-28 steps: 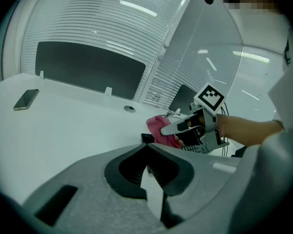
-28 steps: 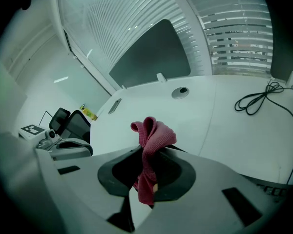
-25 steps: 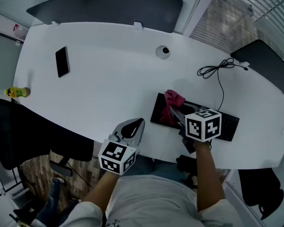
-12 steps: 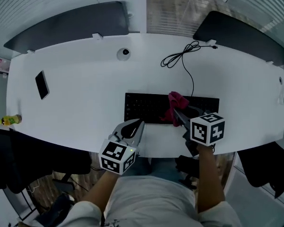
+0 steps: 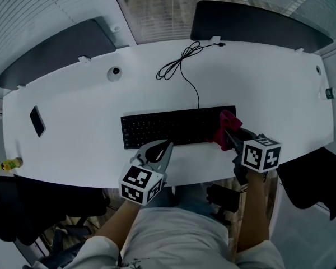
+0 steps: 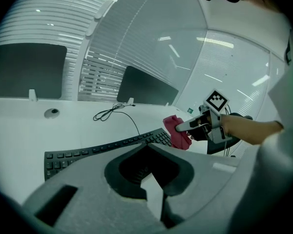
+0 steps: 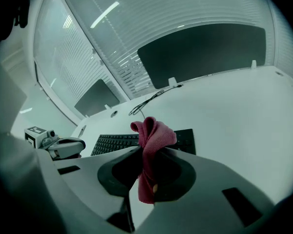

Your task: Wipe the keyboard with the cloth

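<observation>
A black keyboard (image 5: 176, 126) lies across the middle of the white table (image 5: 73, 144). My right gripper (image 5: 231, 134) is shut on a red cloth (image 5: 224, 126), which sits at the keyboard's right end. In the right gripper view the cloth (image 7: 154, 136) bunches up between the jaws, with the keyboard (image 7: 115, 143) behind it. My left gripper (image 5: 166, 146) hovers at the table's front edge just below the keyboard, shut and holding nothing. The left gripper view shows the keyboard (image 6: 97, 151), the cloth (image 6: 178, 131) and the right gripper (image 6: 188, 126) beyond it.
The keyboard's black cable (image 5: 179, 63) coils toward the far edge. A phone (image 5: 37, 121) lies at the far left, and a round grommet (image 5: 114, 73) sits at the back. Dark partitions (image 5: 257, 18) line the far side. A bottle (image 5: 8, 163) and chairs (image 5: 308, 178) stand beside the table.
My right gripper has carried the cloth along the keyboard from its left end to its right end. The head view has swung round. The left gripper has stayed by the front edge.
</observation>
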`<state>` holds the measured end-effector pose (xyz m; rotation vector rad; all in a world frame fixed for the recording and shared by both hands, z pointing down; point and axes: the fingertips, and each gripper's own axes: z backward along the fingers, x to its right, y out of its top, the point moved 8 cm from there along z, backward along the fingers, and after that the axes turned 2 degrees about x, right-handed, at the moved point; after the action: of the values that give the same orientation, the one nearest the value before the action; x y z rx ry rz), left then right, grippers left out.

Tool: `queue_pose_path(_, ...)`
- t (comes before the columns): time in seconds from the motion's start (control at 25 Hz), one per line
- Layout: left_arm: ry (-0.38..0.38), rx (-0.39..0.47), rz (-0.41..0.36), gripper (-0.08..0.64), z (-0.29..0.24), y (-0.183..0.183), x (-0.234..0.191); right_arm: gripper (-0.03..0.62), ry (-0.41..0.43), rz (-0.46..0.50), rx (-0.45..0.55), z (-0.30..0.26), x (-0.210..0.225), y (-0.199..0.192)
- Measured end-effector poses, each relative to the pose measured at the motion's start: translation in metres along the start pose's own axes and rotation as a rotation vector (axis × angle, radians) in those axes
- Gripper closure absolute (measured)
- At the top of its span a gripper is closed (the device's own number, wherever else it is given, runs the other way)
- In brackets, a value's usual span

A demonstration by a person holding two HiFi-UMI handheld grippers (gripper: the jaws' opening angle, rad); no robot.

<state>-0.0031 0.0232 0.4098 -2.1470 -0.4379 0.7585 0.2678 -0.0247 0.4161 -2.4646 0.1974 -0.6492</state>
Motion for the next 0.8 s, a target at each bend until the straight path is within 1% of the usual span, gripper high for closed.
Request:
queue_pose_path(0.2, -0.026, -0.015, -0.012, 0.549, -0.020, 0.005, 0.016, 0.535, -0.062, -0.033, 0.003, 0.021, 0.041, -0.003)
queue_pose_path(0.36, -0.024, -0.023, -0.010, 0.549, -0.030, 0.006, 0.021, 0.535, -0.092, -0.042, -0.015, 0.023, 0.064, -0.005)
queue_pose_path(0.52, -0.011, -0.027, -0.004, 0.549, -0.034, 0.004, 0.021, 0.535, -0.096, -0.033, -0.049, 0.013, 0.075, -0.008)
queue_pose_path(0.8, 0.012, -0.039, 0.015, 0.549, -0.037, 0.005, 0.016, 0.535, -0.087, -0.026, -0.099, -0.004, 0.082, -0.005)
